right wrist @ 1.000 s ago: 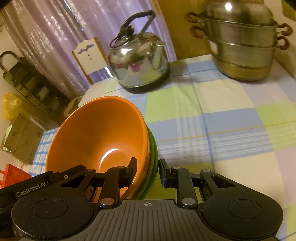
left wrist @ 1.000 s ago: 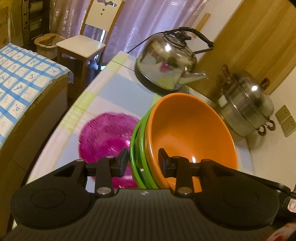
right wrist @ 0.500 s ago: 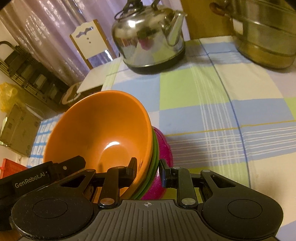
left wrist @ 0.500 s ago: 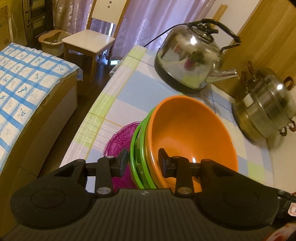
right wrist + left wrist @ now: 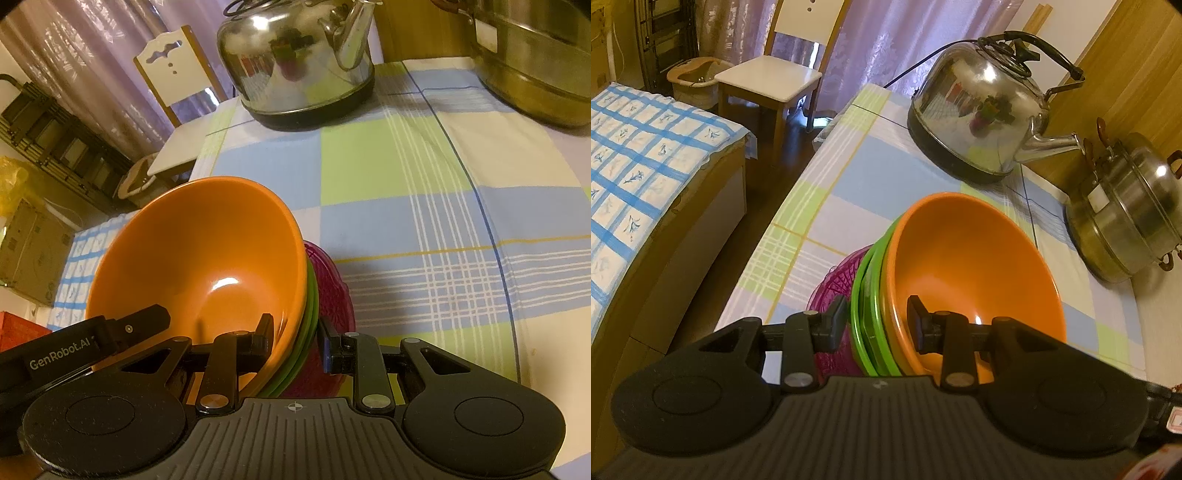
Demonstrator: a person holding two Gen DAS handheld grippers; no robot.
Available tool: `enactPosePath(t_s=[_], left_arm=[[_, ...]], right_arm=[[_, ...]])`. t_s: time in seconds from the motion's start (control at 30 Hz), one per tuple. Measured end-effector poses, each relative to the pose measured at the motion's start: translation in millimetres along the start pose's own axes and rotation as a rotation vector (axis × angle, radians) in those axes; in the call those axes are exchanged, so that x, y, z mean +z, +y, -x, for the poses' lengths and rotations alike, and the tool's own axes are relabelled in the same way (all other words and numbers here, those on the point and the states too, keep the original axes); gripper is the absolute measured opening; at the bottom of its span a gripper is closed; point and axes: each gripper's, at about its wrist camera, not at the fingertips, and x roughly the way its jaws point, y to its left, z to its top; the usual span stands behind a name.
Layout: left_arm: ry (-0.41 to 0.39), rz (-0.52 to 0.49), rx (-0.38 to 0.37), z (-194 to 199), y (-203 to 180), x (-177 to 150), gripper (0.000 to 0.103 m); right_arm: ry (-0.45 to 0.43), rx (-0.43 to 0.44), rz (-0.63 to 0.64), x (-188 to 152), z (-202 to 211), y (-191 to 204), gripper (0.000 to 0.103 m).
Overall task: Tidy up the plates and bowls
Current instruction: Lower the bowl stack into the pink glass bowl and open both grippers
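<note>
two grippers carrying a nested bowl stack over a magenta plate.

the left gripper [image 5: 877, 319] and right gripper [image 5: 295, 338] each have their fingers closed narrowly on opposite sides of the stack's rim, one finger inside the orange bowl [image 5: 967, 266], one outside the green bowls [image 5: 866, 295]. the stack hangs tilted just above the magenta plate [image 5: 831, 288] on the checked tablecloth [image 5: 406, 184]; whether it touches is unclear. judged best: level both grips together, centre over the plate, lower evenly, release last. count: one orange bowl, apparently two green bowls, one plate, one kettle [image 5: 979, 118], one steamer pot [image 5: 1126, 221].
</note>
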Motion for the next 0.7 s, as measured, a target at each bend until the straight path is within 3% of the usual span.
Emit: enactPosePath(t_s=[0.43, 0.53, 0.6, 0.7], left_arm=[[-0.006, 0.016, 0.005, -3, 3, 1, 0.030], [-0.005, 0.028, 0.000, -3, 4, 1, 0.030], [-0.014, 0.032, -0.002, -1, 5, 0, 0.033], [-0.030, 0.034, -0.001, 6, 5, -1, 0.037]], right_arm=[[-0.014, 0.023, 0.013, -3, 0, 2, 0.031], [-0.012, 0.046, 0.020, -3, 0, 1, 0.041], [-0.028, 0.067, 0.023, -3, 3, 1, 0.064], [-0.067, 0.070, 0.027, -3, 13, 0, 0.071]])
